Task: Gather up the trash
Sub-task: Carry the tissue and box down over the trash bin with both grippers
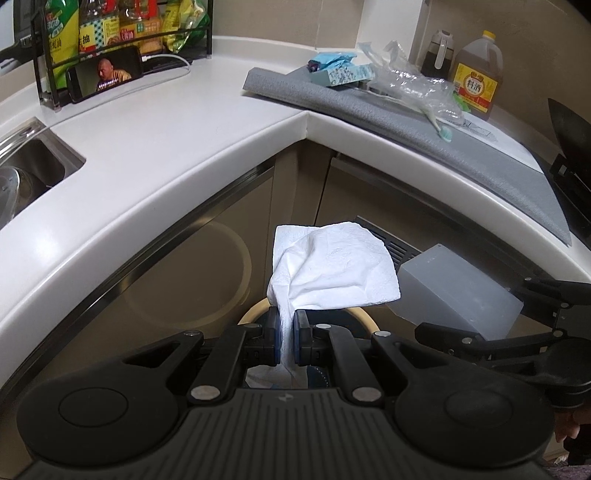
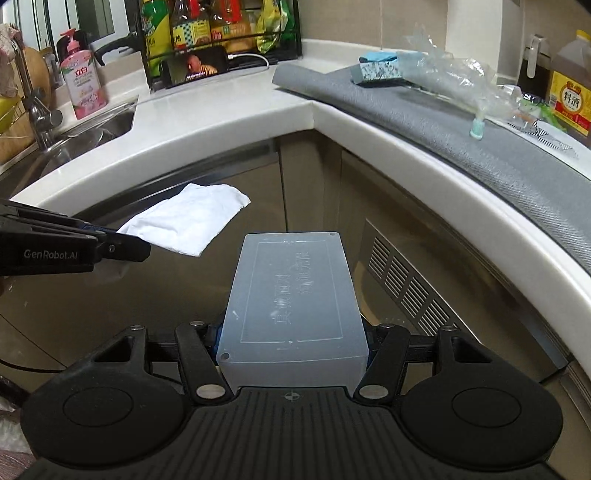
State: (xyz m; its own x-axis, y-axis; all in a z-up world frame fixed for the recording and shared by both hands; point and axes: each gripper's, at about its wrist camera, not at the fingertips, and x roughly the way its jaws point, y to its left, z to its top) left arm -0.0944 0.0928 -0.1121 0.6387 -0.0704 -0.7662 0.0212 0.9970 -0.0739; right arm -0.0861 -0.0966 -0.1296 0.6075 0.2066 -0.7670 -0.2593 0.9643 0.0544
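My left gripper (image 1: 285, 334) is shut on a crumpled white paper towel (image 1: 332, 266) and holds it in the air below the counter edge, over a round bin (image 1: 364, 317) with a tan rim. The towel (image 2: 188, 221) and the left gripper (image 2: 136, 247) also show at the left of the right wrist view. My right gripper (image 2: 291, 332) is shut on a frosted translucent plastic box (image 2: 291, 295), held in front of the cabinet. The box (image 1: 458, 291) shows at the right of the left wrist view.
A grey mat (image 1: 406, 122) on the white counter (image 1: 177, 147) holds a blue packet (image 1: 332, 59), a small patterned box (image 1: 343, 75), crumpled clear plastic (image 1: 413, 81) and a toothbrush (image 1: 441, 127). A sink (image 1: 26, 166), a phone (image 1: 105, 75), a bottle rack (image 1: 122, 33) and a cooking wine jug (image 1: 478, 74) stand around.
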